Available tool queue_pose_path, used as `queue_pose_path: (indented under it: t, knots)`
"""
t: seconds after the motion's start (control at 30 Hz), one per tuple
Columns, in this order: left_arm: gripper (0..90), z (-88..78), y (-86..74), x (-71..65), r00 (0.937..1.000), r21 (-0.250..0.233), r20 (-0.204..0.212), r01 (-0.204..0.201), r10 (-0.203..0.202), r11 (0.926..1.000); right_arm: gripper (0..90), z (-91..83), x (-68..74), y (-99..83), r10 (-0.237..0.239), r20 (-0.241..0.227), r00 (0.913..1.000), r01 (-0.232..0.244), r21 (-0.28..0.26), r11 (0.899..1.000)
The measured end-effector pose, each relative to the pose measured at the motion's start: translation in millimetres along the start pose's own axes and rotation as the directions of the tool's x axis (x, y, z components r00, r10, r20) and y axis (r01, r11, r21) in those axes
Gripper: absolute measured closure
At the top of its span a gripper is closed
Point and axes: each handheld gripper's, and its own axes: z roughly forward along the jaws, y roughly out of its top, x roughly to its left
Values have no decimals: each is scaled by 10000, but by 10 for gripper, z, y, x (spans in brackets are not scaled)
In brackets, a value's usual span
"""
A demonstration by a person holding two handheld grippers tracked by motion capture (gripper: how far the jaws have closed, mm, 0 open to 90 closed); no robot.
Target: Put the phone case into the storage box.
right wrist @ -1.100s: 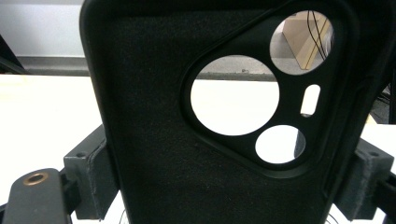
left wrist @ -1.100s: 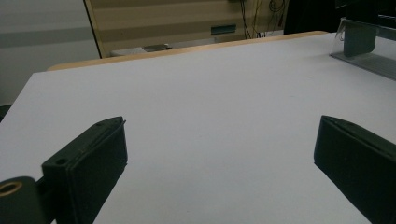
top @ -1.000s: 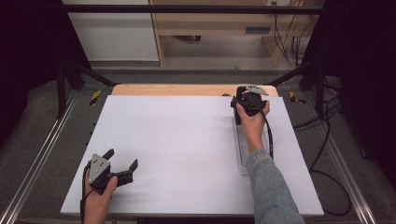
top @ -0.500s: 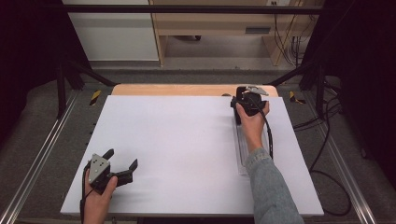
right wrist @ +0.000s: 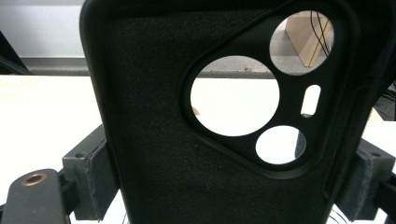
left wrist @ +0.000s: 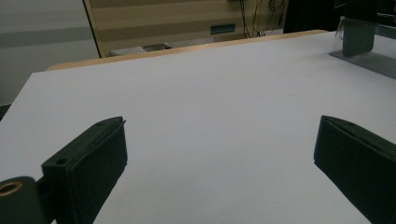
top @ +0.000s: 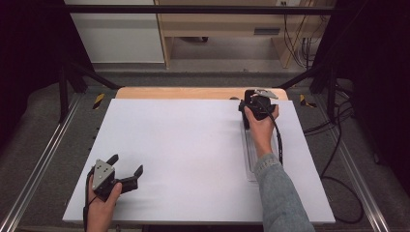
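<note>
Our right gripper [right wrist: 224, 186] has its jaws pinching the black phone case [right wrist: 154, 140] by its side edges, at the far right of the worktop [top: 183, 154] above the clear tray [top: 251, 164]. The grip looks narrow, so we risk the case twisting out. The tray looks empty; left gripper [top: 126, 170] rests, jaws spread.

The high view looks forward and down over the whole white table [top: 193, 159]. The left gripper view skims low across that same table. The right gripper view sits close against a black phone case [right wrist: 154, 140], probably facing the far edge.
</note>
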Motion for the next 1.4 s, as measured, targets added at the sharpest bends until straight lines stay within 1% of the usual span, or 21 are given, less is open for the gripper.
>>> queue_pose_path:
  t: [0.67,0.87,1.0,1.23,1.3,1.4]
  knots:
    - [27,2,-2,-3,10000,12,5,3,-3,10000,122,1,-3,3,-53,13,10000,53,-28,10000]
    - [27,2,-2,-5,10000,2,9,14,-14,10000,117,-1,-15,8,18,48,10000,-17,-58,10000]
    - [27,3,-2,-6,10000,5,12,8,-8,10000,112,1,-12,3,6,-30,10000,-6,-9,10000]
    - [27,2,-3,-3,10000,17,4,-1,1,10000,110,5,-10,1,7,-35,10000,-7,4,10000]
    - [27,3,-3,-3,10000,20,9,-10,10,10000,104,4,-10,3,3,-18,10000,-3,-21,10000]
    - [27,4,-3,-6,10000,5,18,-1,1,10000,66,6,-9,7,57,86,9999,-57,-52,10000]
